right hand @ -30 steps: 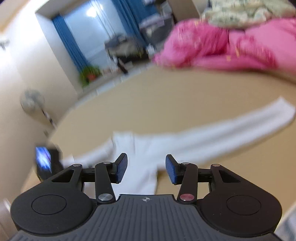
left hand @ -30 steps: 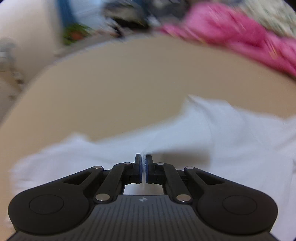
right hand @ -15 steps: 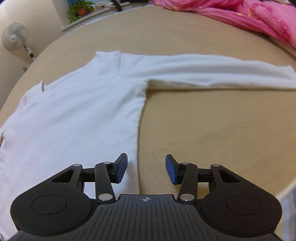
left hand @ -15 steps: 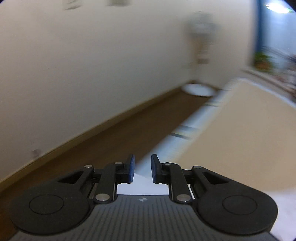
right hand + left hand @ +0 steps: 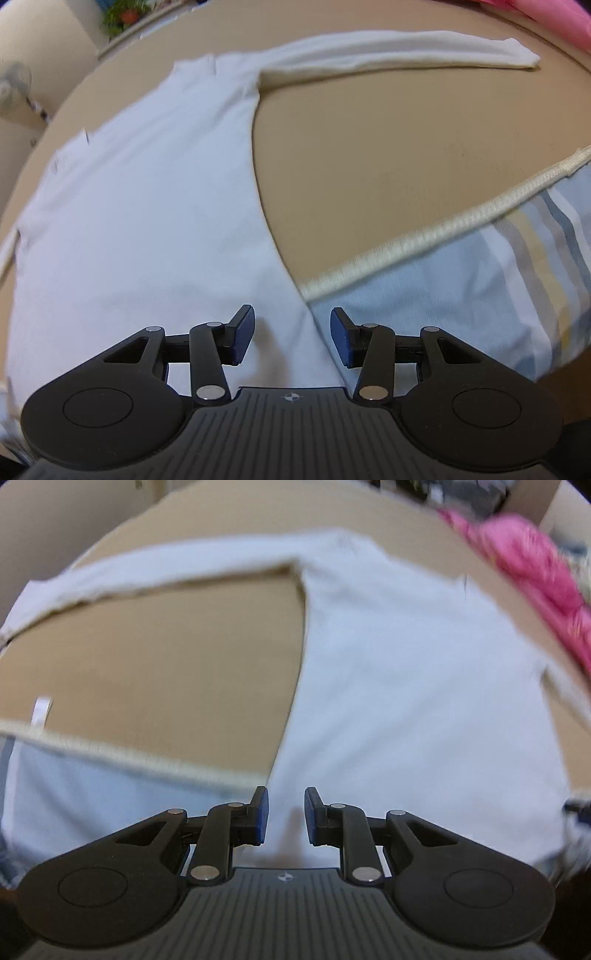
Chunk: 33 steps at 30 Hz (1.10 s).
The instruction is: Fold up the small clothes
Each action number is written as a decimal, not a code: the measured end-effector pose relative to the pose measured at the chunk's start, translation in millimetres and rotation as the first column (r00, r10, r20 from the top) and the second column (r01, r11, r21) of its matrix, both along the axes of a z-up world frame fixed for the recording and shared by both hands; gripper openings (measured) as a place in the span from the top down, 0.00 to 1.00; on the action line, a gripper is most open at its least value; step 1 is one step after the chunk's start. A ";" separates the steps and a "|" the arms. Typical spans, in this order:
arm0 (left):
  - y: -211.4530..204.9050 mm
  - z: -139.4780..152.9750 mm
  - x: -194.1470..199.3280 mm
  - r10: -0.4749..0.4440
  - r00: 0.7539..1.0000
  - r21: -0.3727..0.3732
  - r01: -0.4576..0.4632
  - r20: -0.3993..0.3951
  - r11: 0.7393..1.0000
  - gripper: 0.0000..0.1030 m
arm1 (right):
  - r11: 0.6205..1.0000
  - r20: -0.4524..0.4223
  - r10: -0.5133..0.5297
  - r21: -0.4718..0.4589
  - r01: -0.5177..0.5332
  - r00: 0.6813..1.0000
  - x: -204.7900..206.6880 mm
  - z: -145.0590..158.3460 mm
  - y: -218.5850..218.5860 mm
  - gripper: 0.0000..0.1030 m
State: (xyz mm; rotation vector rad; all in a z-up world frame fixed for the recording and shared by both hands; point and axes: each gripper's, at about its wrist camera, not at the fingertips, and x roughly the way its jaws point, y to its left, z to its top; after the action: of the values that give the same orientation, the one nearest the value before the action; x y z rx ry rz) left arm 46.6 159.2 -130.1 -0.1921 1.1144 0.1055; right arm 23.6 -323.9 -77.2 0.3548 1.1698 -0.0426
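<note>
Left wrist view, sweeping L to R: tan mat (image 5: 155, 657) fills 9 to 11 o'clock, bare and roomy betw the sleeve and the corded border. Left sleeve (image 5: 147, 568) runs from 9 up toward 12, lower edge a bit rumpled. Small white tag (image 5: 41, 710) at 9, just above the cream piping (image 5: 122, 753), which cuts diagonally down toward 6; pale blue fabric below it. White shirt (image 5: 406, 686) body spreads flat from 12 down to 5, its left side seam a straight line dropping to the gripper. Left gripper (image 5: 286, 818) at 6 o'clock, fingers parted narrow, nothing betw them, hovering over the hem near that side edge. Pink bedding (image 5: 535, 576) at 1–2, blurred.

Right wrist view, L to R: standing fan (image 5: 16, 88) at 10, potted plant (image 5: 123, 11) at 11. Shirt body (image 5: 147, 192) covers 8 to 12, right sleeve (image 5: 388, 55) stretched out flat toward 1–2, cuff edge clean. Open tan mat at 1–3, plenty of room. Right gripper (image 5: 291, 338) at 6, fingers spread wide, empty, straddling the shirt's bottom right corner. Piping then striped sheet (image 5: 517, 258) at 3–4.
</note>
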 end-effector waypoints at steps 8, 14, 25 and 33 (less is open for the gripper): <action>-2.5 -4.6 -17.7 -0.011 0.998 0.040 0.013 -0.065 0.999 0.94 | 0.999 -0.002 0.044 0.010 -0.044 0.999 -12.4 -5.4 1.2 0.95; -7.7 36.9 -68.7 0.026 0.999 -0.064 -0.023 0.046 0.998 0.95 | 0.994 0.184 -0.103 0.058 0.094 0.978 -45.1 55.6 -30.1 0.96; -37.7 16.4 -27.9 -0.056 0.997 0.062 0.053 0.053 0.997 0.81 | 0.996 0.245 -0.009 -0.088 0.031 0.969 -48.9 51.5 0.1 0.67; -56.9 -7.6 -12.6 -0.078 0.995 0.119 0.084 -0.054 0.989 0.73 | 0.988 0.062 0.142 -0.064 -0.138 0.988 -43.9 17.5 35.3 0.61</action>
State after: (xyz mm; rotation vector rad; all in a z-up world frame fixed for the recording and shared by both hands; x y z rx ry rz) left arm 34.0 102.3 -137.7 -0.0358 1.1594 0.1055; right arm -20.3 -288.6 -59.7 0.2192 1.1230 0.0569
